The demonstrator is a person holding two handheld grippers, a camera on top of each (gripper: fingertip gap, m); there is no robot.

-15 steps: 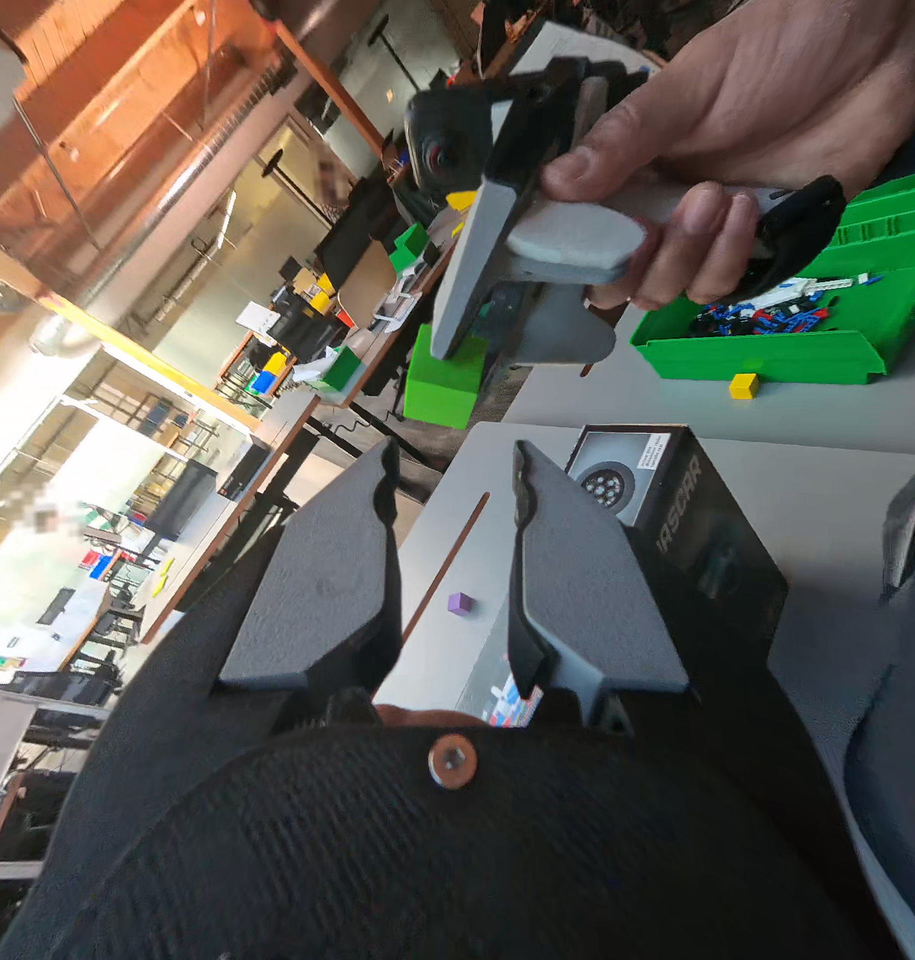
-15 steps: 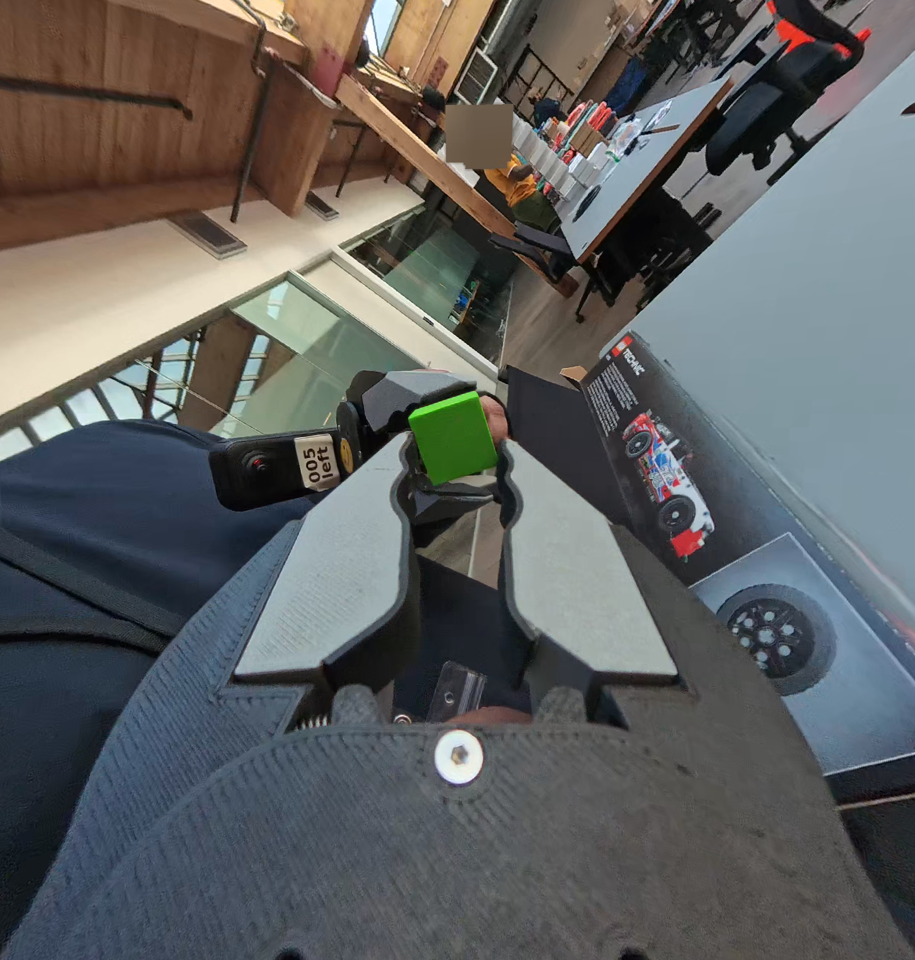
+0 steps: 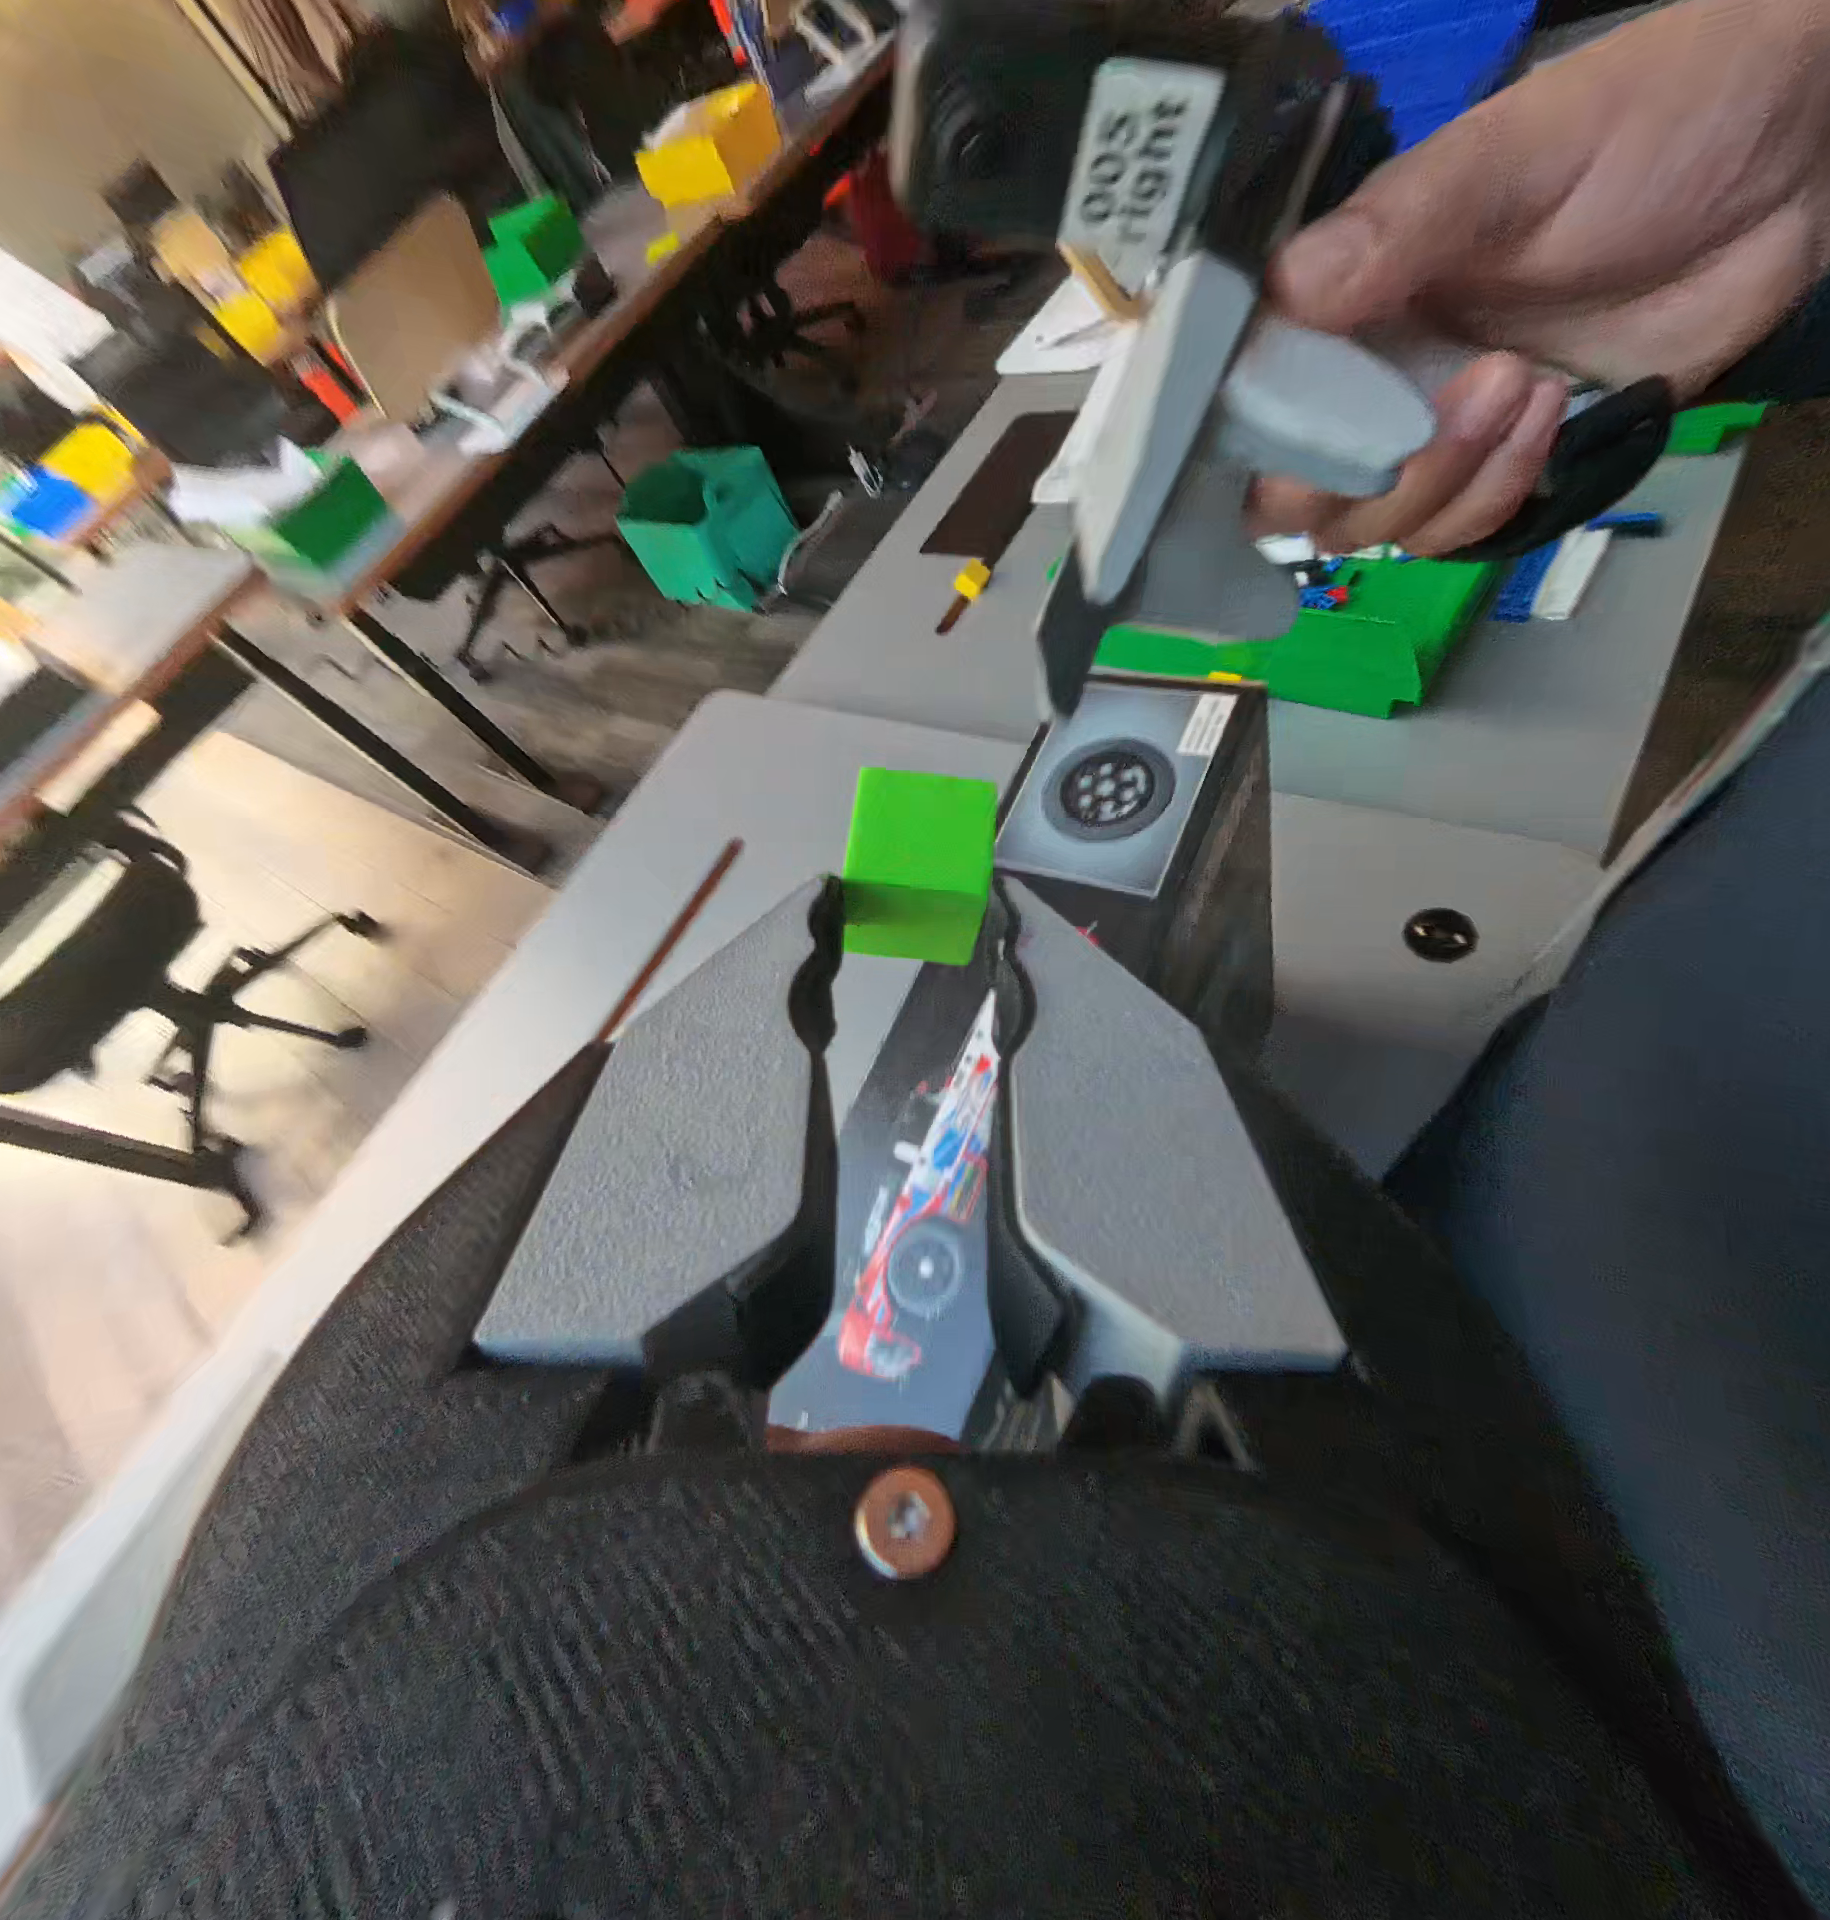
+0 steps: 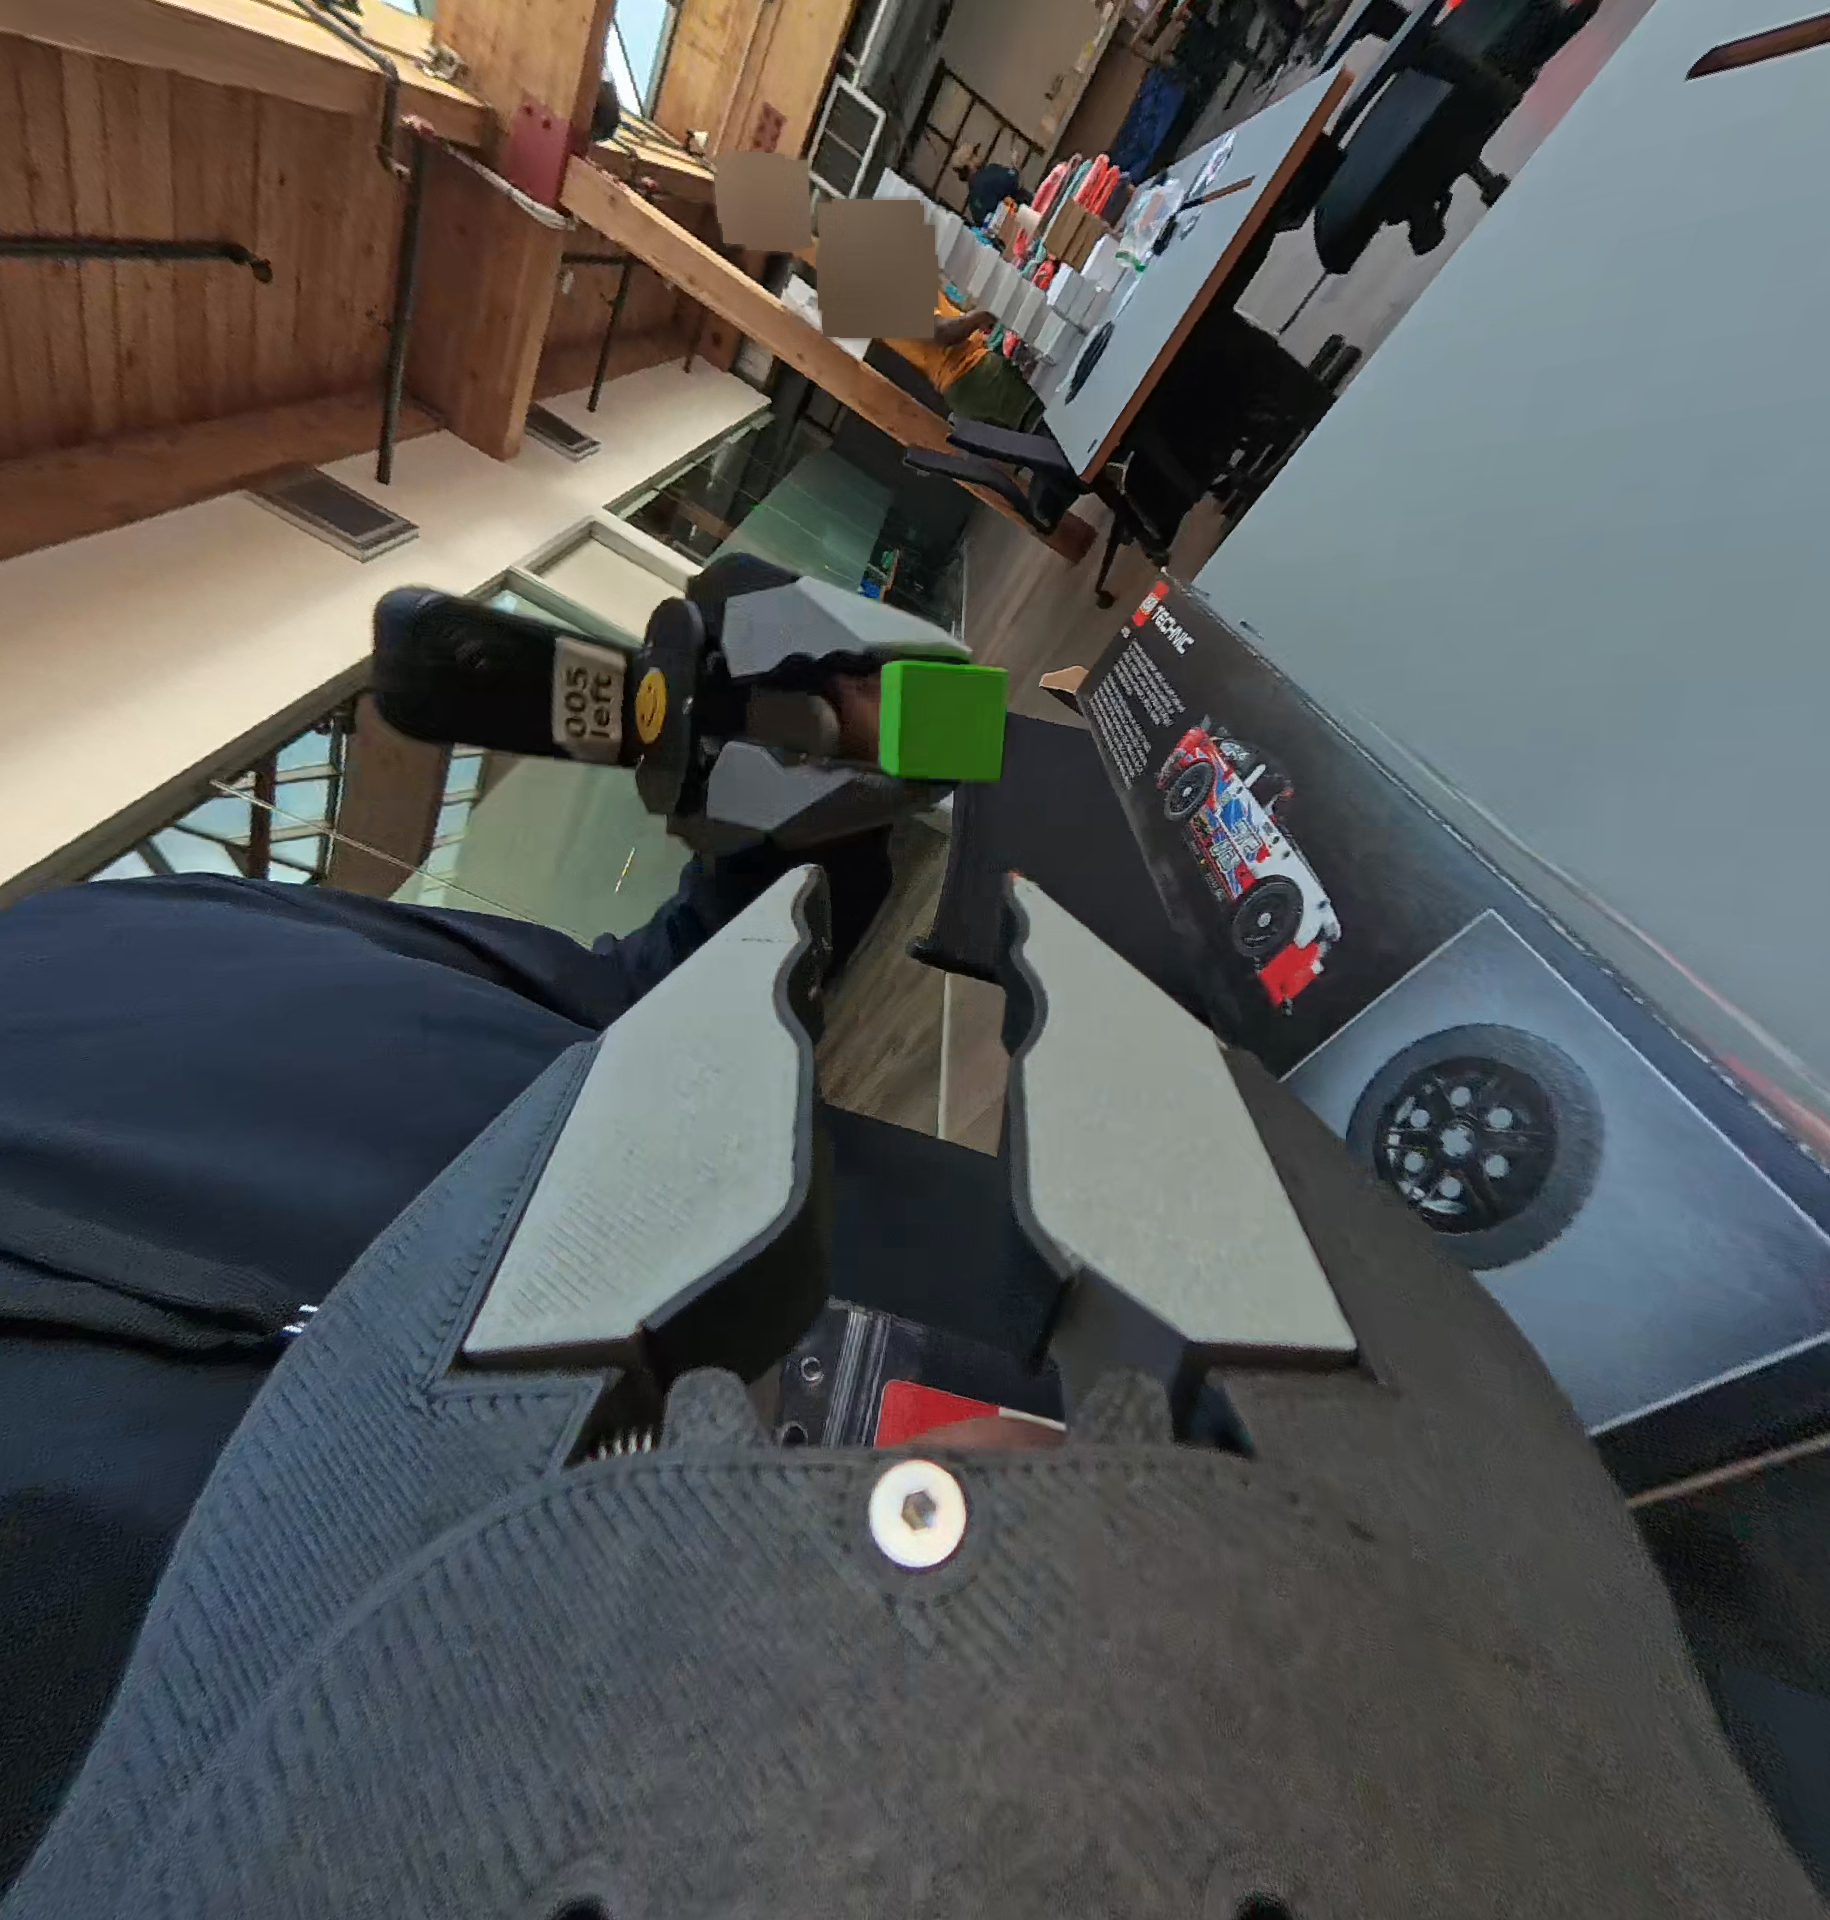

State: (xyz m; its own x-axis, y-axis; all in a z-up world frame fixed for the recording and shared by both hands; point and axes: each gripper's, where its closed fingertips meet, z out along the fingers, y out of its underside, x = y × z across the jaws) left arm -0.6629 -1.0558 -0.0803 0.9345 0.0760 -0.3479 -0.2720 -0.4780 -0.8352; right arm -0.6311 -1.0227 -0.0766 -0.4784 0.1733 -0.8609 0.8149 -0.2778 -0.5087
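Green cube (image 3: 916,868) passed into left tongs (image 3: 916,914); background blurred.

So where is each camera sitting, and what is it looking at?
Left wrist view: sits on the left gripper, looking along its grey fingers, shut on a bright green cube, over a black printed cardboard box on the grey table; a hand holds the right gripper.
Right wrist view: sits on the right gripper, open, facing back at the left gripper; a dark sleeve shows.
Shared: cube, box, left gripper.
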